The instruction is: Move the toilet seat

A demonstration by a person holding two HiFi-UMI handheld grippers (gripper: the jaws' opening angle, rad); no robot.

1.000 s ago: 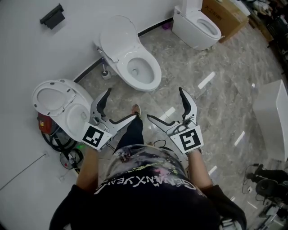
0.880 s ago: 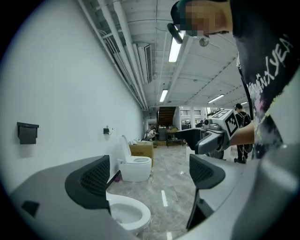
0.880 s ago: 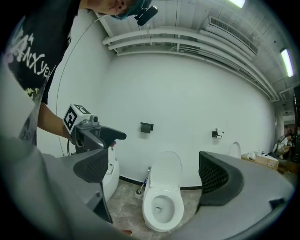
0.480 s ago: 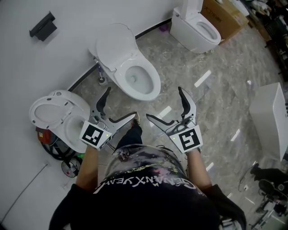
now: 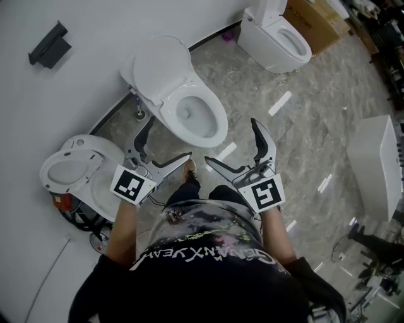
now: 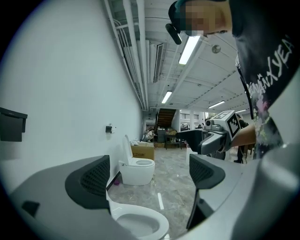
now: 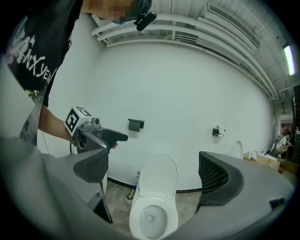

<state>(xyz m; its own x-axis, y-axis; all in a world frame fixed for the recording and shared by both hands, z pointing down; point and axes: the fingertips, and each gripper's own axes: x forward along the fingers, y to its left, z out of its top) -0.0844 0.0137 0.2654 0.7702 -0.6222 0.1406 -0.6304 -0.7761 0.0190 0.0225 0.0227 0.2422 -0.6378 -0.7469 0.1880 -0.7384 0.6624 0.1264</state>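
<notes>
- While both claws are held spread and empty, the approach is judged the step in hand.
- The left gripper (image 5: pixel 169 140) and right gripper (image 5: pixel 230 141) are held near, short of the toilet.
- The toilet seat (image 5: pixel 216 120) apparently lies flat on the bowl, with the lid (image 5: pixel 161 63) raised at the far wall.
- Next, a claw would need to be brought to the seat's rim and closed.

- Toilet (image 5: pixel 161 68) is showing smooth, glossy white, ceramic-like.
- Floor (image 5: pixel 303 132) is looking like polished grey marbled stone, reflecting the ceiling lights.
- Left gripper (image 5: pixel 168 140) and right gripper (image 5: pixel 230 142) are reading as matt grey plastic. Their pads (image 6: pixel 93 180) are showing dark, with a mesh texture.
- Wall (image 5: pixel 76 82) is looking smooth, matt white.
- Box (image 5: pixel 319 19) is looking like brown cardboard.
- Shirt (image 5: pixel 208 277) is showing as black printed cloth.
</notes>
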